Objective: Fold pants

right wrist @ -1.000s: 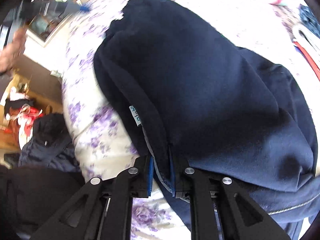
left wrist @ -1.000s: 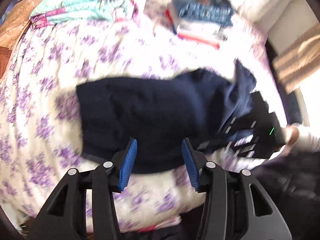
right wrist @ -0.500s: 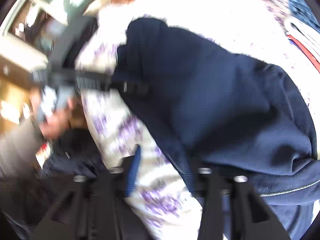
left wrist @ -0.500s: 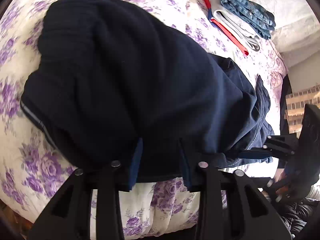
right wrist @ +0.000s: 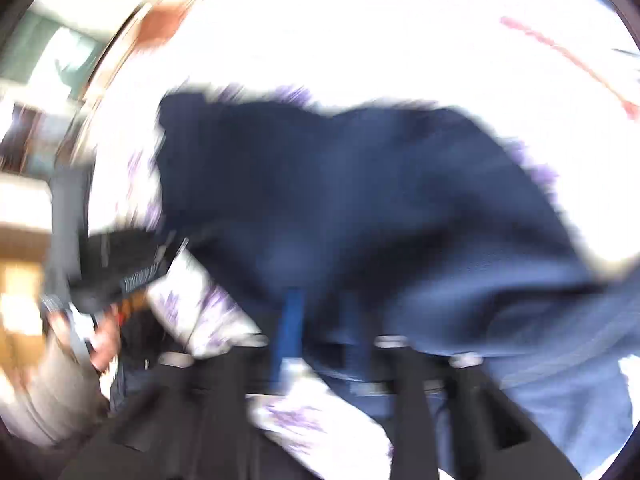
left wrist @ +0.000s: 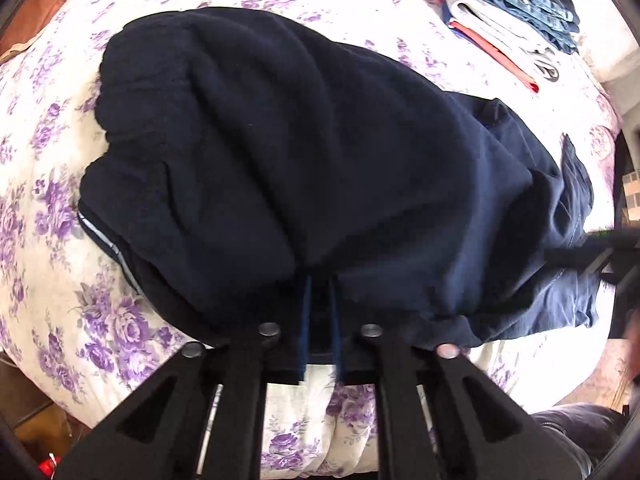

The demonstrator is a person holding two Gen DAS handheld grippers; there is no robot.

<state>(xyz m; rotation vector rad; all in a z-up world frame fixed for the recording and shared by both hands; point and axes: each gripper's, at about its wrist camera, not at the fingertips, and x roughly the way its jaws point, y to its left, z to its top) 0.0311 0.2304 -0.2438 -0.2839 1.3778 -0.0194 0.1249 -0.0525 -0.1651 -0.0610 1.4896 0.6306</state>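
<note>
Pinching the navy pants (left wrist: pixel 304 168) hem, the left hand-held gripper (left wrist: pixel 320 320) may slip; the right hand-held gripper (right wrist: pixel 320 332) is opening, fabric between its jaws

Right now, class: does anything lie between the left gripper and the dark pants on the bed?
Nothing visible does. The left gripper is already shut on the near edge of the pants, with no other item between them.

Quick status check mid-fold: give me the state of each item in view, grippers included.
Navy pants: folded over, bunched, lying on the bedspread.
Left gripper: shut on the near edge of the pants.
Right gripper: jaws opening, dark fabric between them; view blurred.
Floral bedspread: spread flat under the pants.
Stack of clothes: folded, at the far corner.
</note>
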